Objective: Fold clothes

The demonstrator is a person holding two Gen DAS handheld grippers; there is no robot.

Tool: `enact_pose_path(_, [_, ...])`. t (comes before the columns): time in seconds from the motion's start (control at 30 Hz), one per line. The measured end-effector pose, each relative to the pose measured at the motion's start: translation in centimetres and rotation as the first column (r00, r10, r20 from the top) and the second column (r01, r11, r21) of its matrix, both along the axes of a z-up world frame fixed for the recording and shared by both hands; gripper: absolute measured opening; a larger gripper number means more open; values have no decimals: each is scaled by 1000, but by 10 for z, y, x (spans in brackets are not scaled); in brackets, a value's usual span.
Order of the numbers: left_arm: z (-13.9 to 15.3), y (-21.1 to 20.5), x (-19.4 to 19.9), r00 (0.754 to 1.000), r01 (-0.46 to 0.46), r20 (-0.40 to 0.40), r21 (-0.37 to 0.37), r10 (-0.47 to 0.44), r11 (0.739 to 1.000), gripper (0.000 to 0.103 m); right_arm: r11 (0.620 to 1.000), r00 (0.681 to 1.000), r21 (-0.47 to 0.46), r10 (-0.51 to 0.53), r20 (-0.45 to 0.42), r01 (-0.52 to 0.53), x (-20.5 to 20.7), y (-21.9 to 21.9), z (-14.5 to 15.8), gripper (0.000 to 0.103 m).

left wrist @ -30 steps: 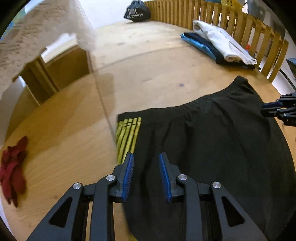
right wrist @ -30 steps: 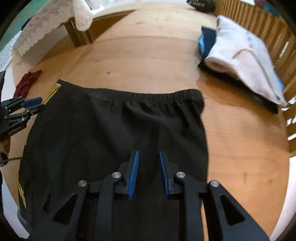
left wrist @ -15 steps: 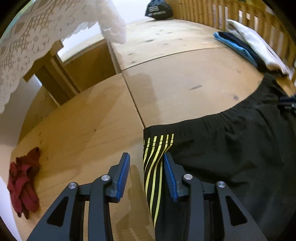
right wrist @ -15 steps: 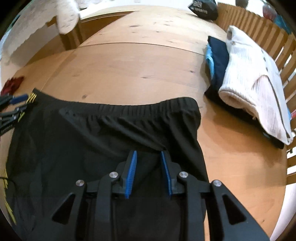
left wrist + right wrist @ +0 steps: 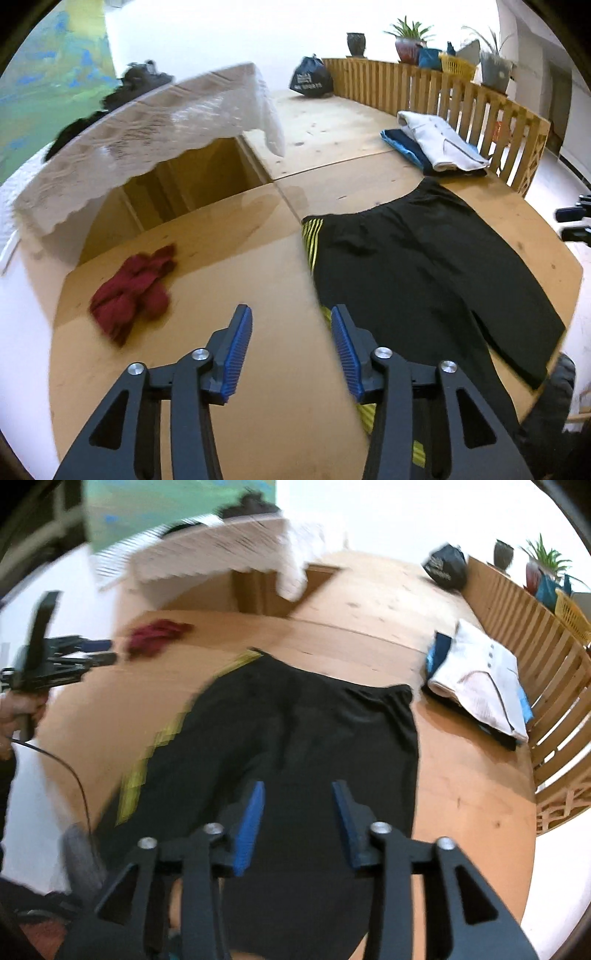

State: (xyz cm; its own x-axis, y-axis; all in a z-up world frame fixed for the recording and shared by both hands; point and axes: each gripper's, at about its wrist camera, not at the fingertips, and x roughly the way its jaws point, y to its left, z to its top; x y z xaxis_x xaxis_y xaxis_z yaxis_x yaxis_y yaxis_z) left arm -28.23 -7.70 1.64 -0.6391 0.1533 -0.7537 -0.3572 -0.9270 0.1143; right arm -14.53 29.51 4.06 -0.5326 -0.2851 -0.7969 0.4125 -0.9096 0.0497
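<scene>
Black shorts [image 5: 424, 266] with yellow side stripes lie flat on the wooden table [image 5: 229, 258], waistband at the far side. They also show in the right wrist view [image 5: 303, 738]. My left gripper [image 5: 291, 350] is open and empty, raised above the table at the shorts' striped left edge. My right gripper [image 5: 297, 819] is open and empty, raised above the middle of the shorts. The left gripper shows at the left of the right wrist view [image 5: 99, 653], clear of the cloth.
A crumpled red cloth [image 5: 133, 288] lies left of the shorts. A folded stack of white and blue clothes [image 5: 436, 147] sits at the back right by a wooden slat fence [image 5: 480, 107]. A lace-covered table [image 5: 147, 129] and a dark bag [image 5: 310, 79] stand behind.
Both grippers have opened wider and lifted up and back from the shorts. The shorts stay flat on the table.
</scene>
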Motion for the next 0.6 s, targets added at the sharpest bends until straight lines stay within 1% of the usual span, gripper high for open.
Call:
enact_pose_path(0.07, [2,-6,25,1000,13,10,2,-13,1000,47,997,999,-64,41,33,-39,24,-7,5,57])
enact_pose_path(0.1, [-2,-6,37,999,20,27,16,-21,1000,47,996,997,-75,58,58,-54,39,-14,-6,57])
enact_pose_path(0.17, [-18,-2,54,996,47,76,35,-50,998,47,995,991,-68,83,109,-76,64,-32,-35,57])
enact_pose_path(0.23, [-43,10,72,987,89,134,36,-93,995,47,993,975,-68,110,194,-98,79,-52,-75,57])
enact_pose_path(0.33, [-80,32,95,965,157,206,28,-159,987,47,989,945,-110,126,301,-97,86,-75,-124,57])
enact_pose_path(0.37, [-93,40,102,956,184,229,26,-185,983,47,989,939,-119,122,323,-87,86,-81,-135,57])
enact_pose_path(0.43, [-109,52,111,940,218,262,29,-218,975,47,992,938,-114,92,333,-56,81,-88,-145,57])
enact_pose_path(0.5, [-124,62,118,924,251,290,29,-249,968,47,994,940,-104,68,334,-35,72,-91,-149,57])
enact_pose_path(0.6, [-134,69,120,915,271,308,13,-262,962,47,991,926,-130,85,369,-39,64,-99,-154,57])
